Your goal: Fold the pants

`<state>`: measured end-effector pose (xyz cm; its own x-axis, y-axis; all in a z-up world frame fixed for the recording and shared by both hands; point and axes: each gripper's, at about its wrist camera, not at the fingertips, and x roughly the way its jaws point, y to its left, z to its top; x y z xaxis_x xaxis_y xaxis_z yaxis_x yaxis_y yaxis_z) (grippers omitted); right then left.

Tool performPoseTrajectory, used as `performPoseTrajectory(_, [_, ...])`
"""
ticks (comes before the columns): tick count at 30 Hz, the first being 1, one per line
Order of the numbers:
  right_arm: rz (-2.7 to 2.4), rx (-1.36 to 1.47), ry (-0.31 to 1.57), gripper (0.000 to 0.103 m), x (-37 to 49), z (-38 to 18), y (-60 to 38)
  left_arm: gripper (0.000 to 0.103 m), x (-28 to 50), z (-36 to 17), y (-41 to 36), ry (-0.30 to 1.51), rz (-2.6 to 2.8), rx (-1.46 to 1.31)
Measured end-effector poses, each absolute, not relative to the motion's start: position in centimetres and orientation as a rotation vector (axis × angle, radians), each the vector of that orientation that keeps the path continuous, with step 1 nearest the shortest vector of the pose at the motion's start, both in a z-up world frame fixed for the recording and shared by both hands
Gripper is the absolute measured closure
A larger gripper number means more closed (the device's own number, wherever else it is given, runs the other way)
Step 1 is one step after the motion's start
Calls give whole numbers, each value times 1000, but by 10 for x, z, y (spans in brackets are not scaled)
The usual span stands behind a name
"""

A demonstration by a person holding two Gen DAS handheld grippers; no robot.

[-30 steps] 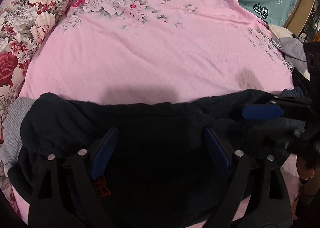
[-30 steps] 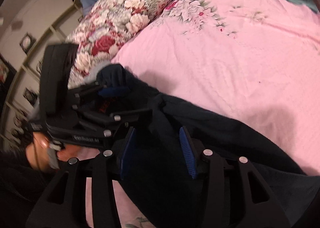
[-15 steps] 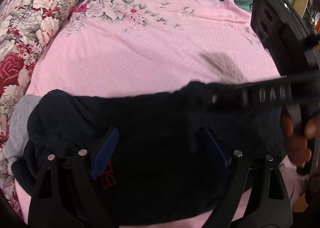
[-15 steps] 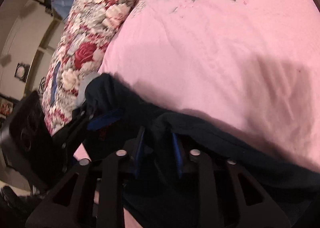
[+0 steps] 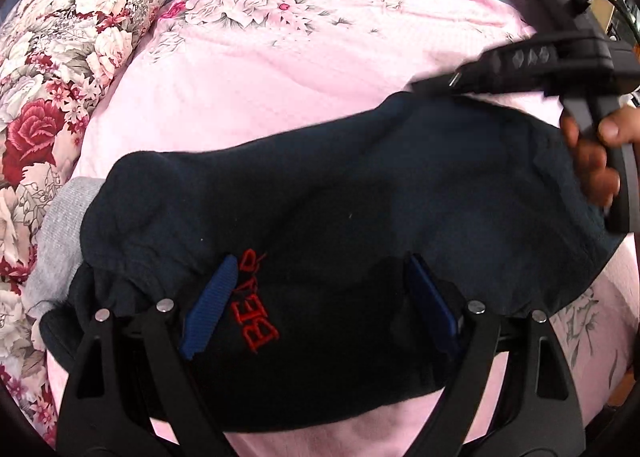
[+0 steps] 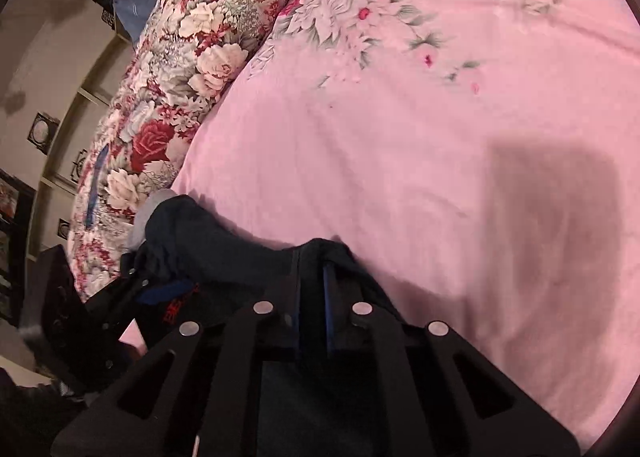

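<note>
Right gripper (image 6: 311, 299) has just clamped the pants (image 5: 360, 197) and lifted them — fold underway — while the left gripper (image 5: 320, 309) stays spread, lower frame.

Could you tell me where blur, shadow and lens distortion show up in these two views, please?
Left wrist view: the right gripper at upper right is motion-blurred, while the red lettering on the pants is sharp; the bedsheet bulges from fisheye curvature. Right wrist view: a broad soft shadow falls on the bedsheet at right, the pillow bends along the rim, and the corners go dark.
</note>
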<state>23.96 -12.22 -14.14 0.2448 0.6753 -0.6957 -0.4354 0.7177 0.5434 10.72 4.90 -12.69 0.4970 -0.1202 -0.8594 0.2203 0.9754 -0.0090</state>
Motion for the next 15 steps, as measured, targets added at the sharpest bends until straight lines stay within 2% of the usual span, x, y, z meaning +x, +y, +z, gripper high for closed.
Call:
performPoseTrajectory(1, [623,229,1028,74,239,-130,-144,16,105,-124,50,1030,-212,103])
performPoseTrajectory(2, [540,236,997,71,238,-123,-161,16,101,-118,53,1022,-216,96])
performPoseTrajectory(5, [454,200,930,71,211,-103,-195,16,94,-100,59,962,-210,82])
performPoseTrajectory(8, [579,107,899,73,167,-96,-180,12,104,-93,68,916,-115,98])
performPoseTrajectory(12, [640,21,993,73,149,-130,-149,12,138,-115,92,977,39,58])
performPoseTrajectory(14, [573,27,998,103,159,-143,-168,12,145,-126,99,995,47,57])
performPoseTrajectory(15, [542,81,1000,103,166,-143,-186,12,145,-125,98,987,50,73])
